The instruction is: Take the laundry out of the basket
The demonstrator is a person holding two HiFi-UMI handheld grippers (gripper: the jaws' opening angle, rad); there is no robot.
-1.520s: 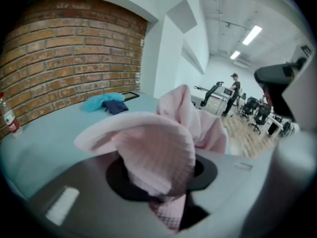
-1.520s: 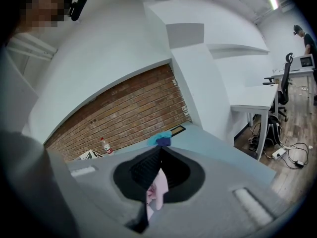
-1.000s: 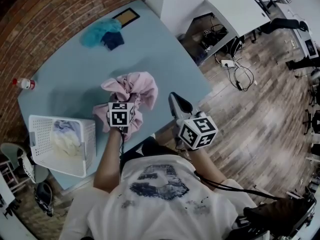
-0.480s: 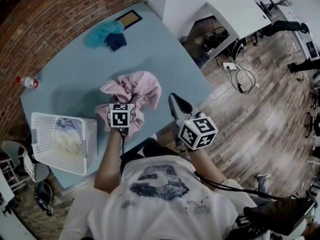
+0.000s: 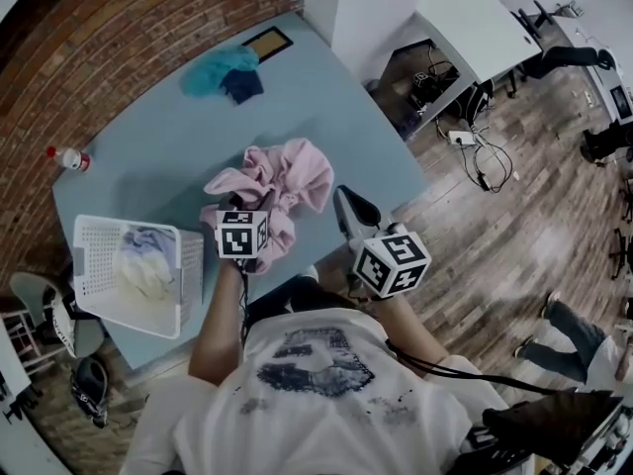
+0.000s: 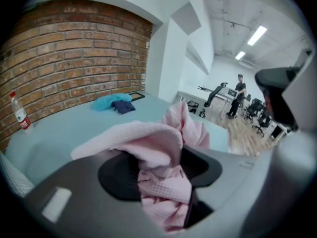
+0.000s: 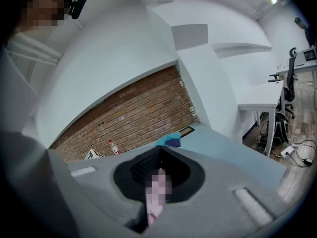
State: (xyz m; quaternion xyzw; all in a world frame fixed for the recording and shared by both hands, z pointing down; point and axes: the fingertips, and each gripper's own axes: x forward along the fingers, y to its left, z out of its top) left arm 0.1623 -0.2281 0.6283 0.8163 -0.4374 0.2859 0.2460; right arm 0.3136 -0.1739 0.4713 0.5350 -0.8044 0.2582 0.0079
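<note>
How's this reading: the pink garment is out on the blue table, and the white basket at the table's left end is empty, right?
Not quite. The pink garment is out on the blue table, but the white basket at the table's left end is not empty: the head view shows pale laundry lying inside it.

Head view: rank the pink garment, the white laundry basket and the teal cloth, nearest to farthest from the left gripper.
1. Pink garment, between the left gripper's jaws.
2. White laundry basket, to its left at the table's near edge.
3. Teal cloth, at the table's far end.
</note>
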